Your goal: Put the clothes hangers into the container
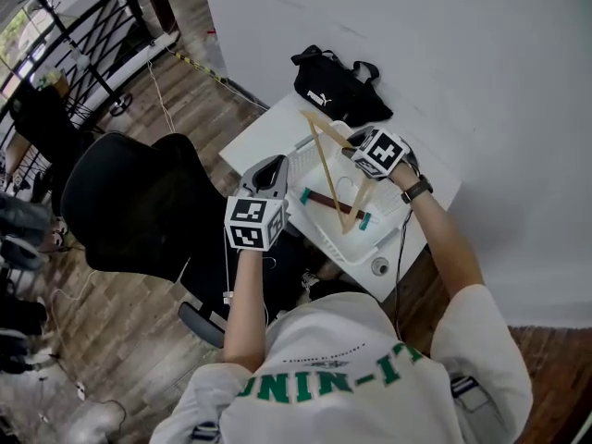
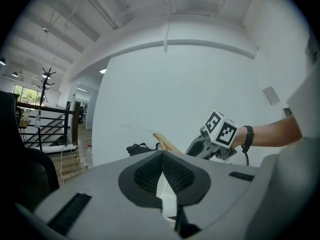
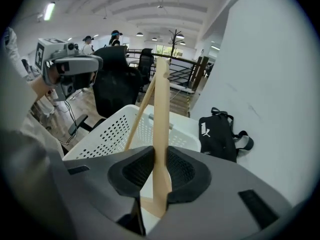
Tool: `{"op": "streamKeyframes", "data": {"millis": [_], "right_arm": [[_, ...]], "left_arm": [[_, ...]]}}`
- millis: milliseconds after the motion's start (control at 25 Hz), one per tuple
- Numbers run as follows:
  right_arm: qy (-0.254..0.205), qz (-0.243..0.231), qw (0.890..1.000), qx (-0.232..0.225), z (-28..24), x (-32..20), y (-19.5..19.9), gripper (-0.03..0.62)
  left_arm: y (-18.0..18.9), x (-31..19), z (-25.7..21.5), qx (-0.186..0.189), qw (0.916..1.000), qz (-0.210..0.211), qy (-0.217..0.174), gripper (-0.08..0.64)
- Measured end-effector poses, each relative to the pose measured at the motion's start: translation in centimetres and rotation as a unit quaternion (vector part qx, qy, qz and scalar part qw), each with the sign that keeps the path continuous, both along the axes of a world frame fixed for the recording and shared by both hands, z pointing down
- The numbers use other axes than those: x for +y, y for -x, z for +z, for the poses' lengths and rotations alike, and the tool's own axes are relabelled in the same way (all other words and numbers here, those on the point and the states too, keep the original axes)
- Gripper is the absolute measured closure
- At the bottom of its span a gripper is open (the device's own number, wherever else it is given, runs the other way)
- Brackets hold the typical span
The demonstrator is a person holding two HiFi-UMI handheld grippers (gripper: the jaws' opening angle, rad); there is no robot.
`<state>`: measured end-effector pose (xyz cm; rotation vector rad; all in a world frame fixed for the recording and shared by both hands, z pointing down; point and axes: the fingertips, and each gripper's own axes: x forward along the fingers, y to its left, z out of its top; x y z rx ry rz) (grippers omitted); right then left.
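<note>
Wooden hanger point(image 1: 324, 160) in right claw point(image 3: 159, 160), second maroon hanger point(image 1: 328, 202) inside one basket point(image 3: 110, 134).

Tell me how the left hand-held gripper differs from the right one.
The left hand-held gripper has its jaws together on nothing; the right hand-held gripper is clamped on a wooden hanger. The left one is beside the white basket's left edge; the right one holds the hanger above the basket. Both are grey with a marker cube.

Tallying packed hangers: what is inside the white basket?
A dark red hanger lies inside the white basket; the right tool holds a wooden hanger dipping in. Anything beneath them is hidden.
</note>
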<state>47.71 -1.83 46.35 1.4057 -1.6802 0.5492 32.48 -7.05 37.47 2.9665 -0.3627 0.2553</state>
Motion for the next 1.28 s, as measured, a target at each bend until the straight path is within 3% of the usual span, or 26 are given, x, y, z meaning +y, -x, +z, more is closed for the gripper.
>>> {"op": "streamKeyframes", "data": {"millis": [240,400,480,520,680,920,1280], "right_arm": [[0.087,-0.052,0.995,0.0,5.9,-3.0,2.0,0.499],[0.078,-0.059,0.995,-0.001,6.5,-4.1,2.5,0.49],[0.081,-0.061,0.995,-0.004,6.9,-4.1,2.7,0.338],[0.081,-0.06,0.995,-0.01,7.1,-4.1,2.8,0.325],[0.052,-0.047,0.997,-0.032,6.8,-4.0,3.2,0.29],[-0.001,-0.044,0.998,-0.046,4.5,-4.0,4.5,0.304],[-0.056,-0.094,0.992,-0.056,-0.9,-5.1,10.7,0.304]], "left_arm": [[1.3,-0.9,1.5,-0.015,0.9997,-0.019,0.008,0.546],[2.2,-1.4,2.1,-0.022,0.9992,-0.032,0.012,0.546],[2.6,-1.6,2.5,-0.025,0.9989,-0.038,0.015,0.546],[2.8,-1.7,2.8,-0.027,0.9987,-0.04,0.016,0.546],[3.3,-1.9,3.4,-0.03,0.9982,-0.048,0.018,0.546],[4.1,-2.6,3.5,-0.029,0.9976,-0.059,0.021,0.546],[8.3,-4.0,3.8,-0.027,0.9947,-0.096,0.027,0.546]]}}
